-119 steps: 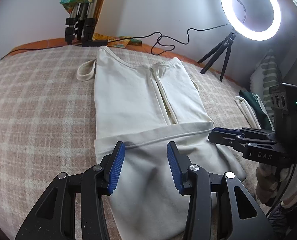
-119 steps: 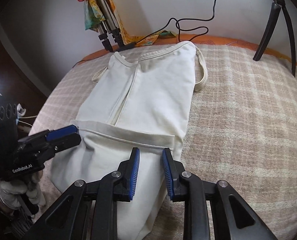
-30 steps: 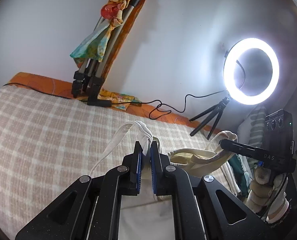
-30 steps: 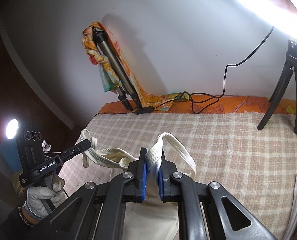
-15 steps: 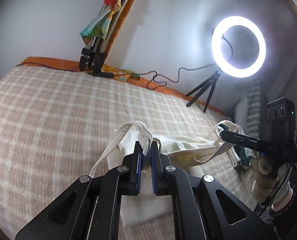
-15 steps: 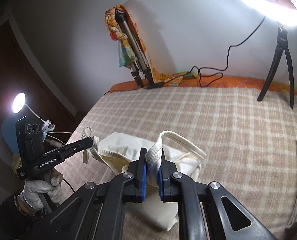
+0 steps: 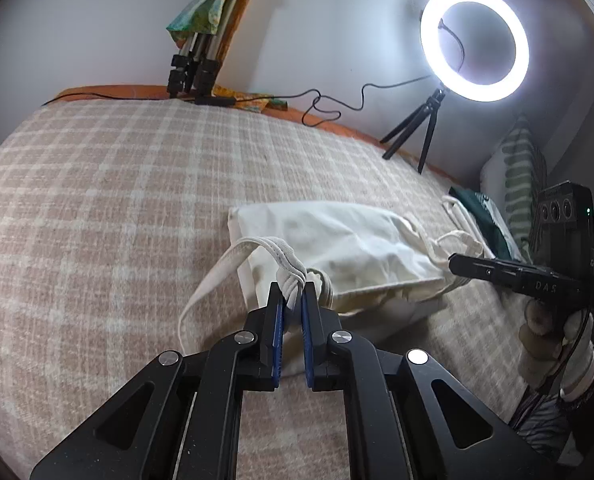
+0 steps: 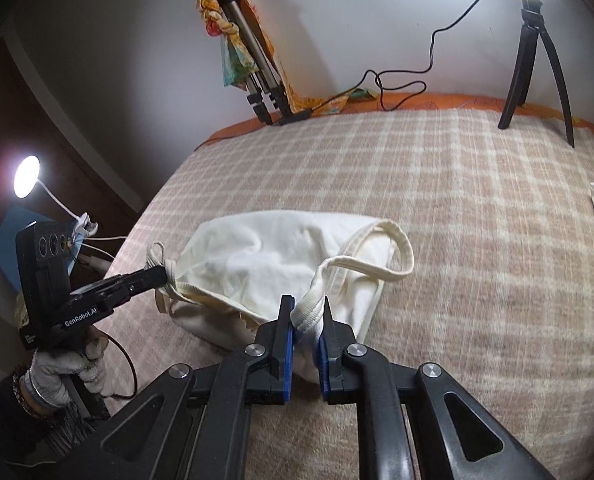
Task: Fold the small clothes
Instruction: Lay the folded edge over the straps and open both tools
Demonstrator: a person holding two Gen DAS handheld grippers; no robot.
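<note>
A cream sleeveless top [image 7: 345, 248] lies folded over on the checked blanket [image 7: 97, 200]; it also shows in the right wrist view [image 8: 265, 260]. My left gripper [image 7: 292, 300] is shut on its left shoulder strap [image 7: 285, 264], low over the blanket. My right gripper [image 8: 307, 312] holds the other shoulder strap [image 8: 309, 310] between its jaws, which stand slightly parted. In the left wrist view the right gripper [image 7: 457, 262] reaches the top's right corner. In the right wrist view the left gripper [image 8: 159, 276] pinches the left corner.
A lit ring light on a small tripod [image 7: 475, 44] stands at the back right. A folded tripod with a colourful cloth [image 7: 201, 32] leans on the wall, with a black cable [image 7: 337, 100]. More cloth items [image 7: 477, 216] lie at the right edge.
Both grippers have come down and toward me with the strap ends, laying the top half of the garment over the lower half. The right jaws have eased apart a little.
</note>
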